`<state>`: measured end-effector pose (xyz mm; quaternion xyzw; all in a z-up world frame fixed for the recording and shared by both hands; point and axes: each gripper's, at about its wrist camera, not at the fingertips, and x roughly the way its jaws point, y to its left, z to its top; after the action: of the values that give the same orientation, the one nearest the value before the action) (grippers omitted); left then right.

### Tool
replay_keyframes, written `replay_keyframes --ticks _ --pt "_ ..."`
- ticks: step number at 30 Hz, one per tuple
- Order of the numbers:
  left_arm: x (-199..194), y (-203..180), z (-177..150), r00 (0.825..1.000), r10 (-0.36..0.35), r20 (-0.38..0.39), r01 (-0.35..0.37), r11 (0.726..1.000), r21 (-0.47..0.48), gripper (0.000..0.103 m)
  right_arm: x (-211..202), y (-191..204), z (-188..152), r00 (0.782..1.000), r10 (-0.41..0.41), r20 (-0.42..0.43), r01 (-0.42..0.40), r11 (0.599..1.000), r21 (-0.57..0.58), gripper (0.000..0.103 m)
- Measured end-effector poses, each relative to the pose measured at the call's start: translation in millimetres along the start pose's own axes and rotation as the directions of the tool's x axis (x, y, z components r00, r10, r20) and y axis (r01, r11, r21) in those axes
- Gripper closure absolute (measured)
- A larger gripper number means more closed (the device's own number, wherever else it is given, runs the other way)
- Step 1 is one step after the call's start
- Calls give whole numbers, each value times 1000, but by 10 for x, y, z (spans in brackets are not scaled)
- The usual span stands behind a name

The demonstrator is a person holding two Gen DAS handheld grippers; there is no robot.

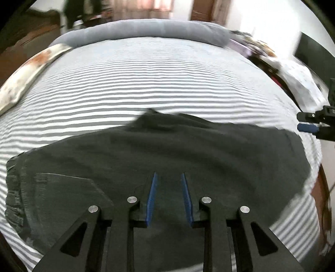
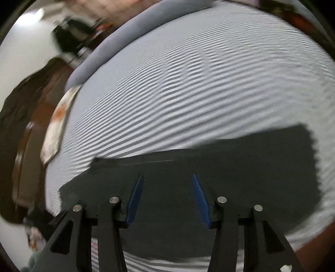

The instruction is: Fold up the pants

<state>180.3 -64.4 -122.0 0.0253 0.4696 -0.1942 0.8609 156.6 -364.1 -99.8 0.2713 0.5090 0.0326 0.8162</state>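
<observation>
Pants lie folded flat on the striped bed, dark soft limp denim-like cloth, best pinched at waistband or hem corners; left claw and right claw both released, nothing between them.

Bed with grey-white striped sheet, grey bolster along far edge, patterned pillow at left. White wall, brown wooden door, dark wood furniture. Bright window light behind, blurred.

Dark pants — folded, flat on striped bed
</observation>
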Motion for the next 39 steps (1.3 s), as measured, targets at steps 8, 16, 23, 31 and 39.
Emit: replay_keyframes --ticks 8,16,23,31,39 --pt "269 480 154 997 71 15 -68 989 -129 75 1132 1159 294 967 116 -228 -151 978 -142 64" --pt "452 661 127 998 64 17 -61 985 -160 75 2061 1662 492 920 96 -381 -178 966 -186 65" --pt "514 709 66 998 58 18 -54 980 -192 75 2508 1692 452 859 122 -498 -241 953 -182 68" --pt "335 665 26 993 84 85 -65 977 -205 75 2234 1841 655 897 182 -402 -295 925 -240 96" --pt "327 540 24 994 80 80 -67 985 -158 75 2373 1861 798 941 137 -309 -221 941 -256 101"
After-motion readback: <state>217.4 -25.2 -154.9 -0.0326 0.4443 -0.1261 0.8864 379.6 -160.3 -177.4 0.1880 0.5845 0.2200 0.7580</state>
